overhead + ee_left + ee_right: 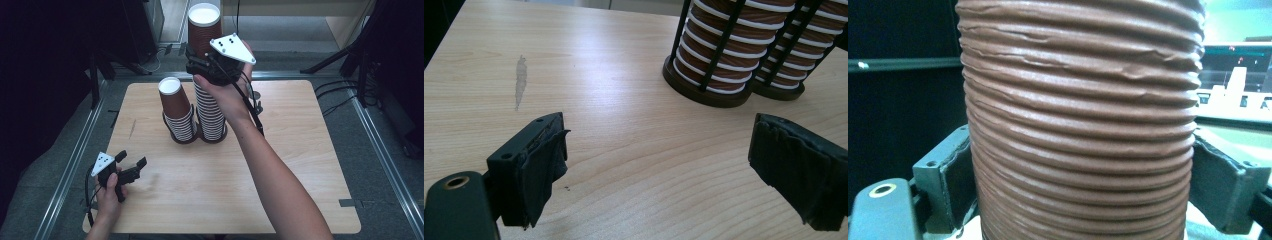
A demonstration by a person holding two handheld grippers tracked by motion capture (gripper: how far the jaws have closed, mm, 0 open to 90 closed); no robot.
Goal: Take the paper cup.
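Brown ribbed paper cup [1080, 125], white-lined

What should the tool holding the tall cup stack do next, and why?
Probably lift straight up. The right tool is clamped on the top brown cup of the tall stack, while the left tool rests open near the table edge, so the cup looks ready to come off.
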